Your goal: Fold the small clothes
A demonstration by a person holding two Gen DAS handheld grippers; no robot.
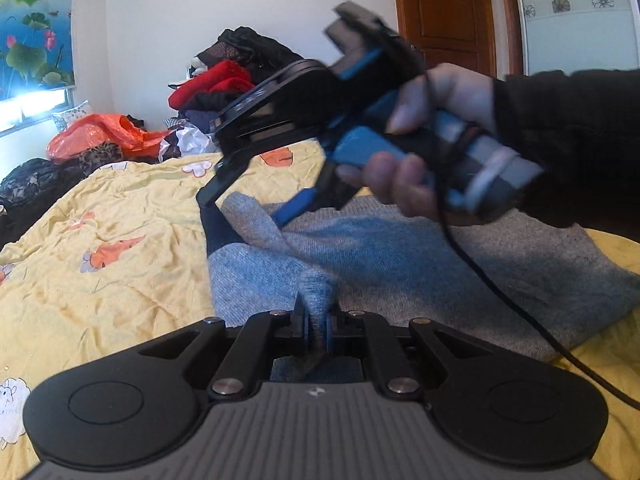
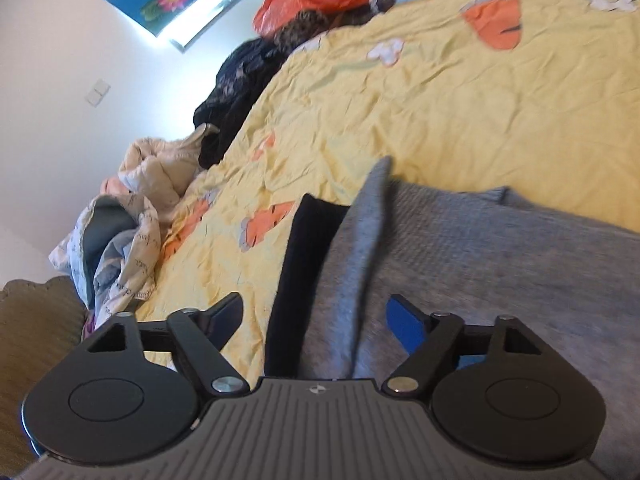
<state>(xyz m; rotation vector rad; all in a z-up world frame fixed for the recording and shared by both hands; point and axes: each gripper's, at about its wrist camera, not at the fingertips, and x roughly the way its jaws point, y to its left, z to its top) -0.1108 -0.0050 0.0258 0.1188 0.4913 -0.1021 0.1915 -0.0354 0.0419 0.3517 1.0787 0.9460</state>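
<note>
A grey knit sweater (image 1: pixel 400 256) with a dark navy cuff (image 1: pixel 214 228) lies on the yellow bedspread (image 1: pixel 100 216). My left gripper (image 1: pixel 318 322) is shut on a pinched fold of the grey knit at its near edge. My right gripper (image 1: pixel 244 200), held in a hand, hovers over the sweater's far left part with its jaws apart. In the right wrist view the right gripper (image 2: pixel 316 316) is open, its fingers either side of the grey sweater (image 2: pixel 480 264) and its navy cuff (image 2: pixel 296 280), which lie just below.
A pile of clothes (image 1: pixel 228 84) and an orange plastic bag (image 1: pixel 96 134) sit at the far end of the bed. Crumpled bedding (image 2: pixel 132 216) lies off the bed's left side. A wooden door (image 1: pixel 452 12) stands behind.
</note>
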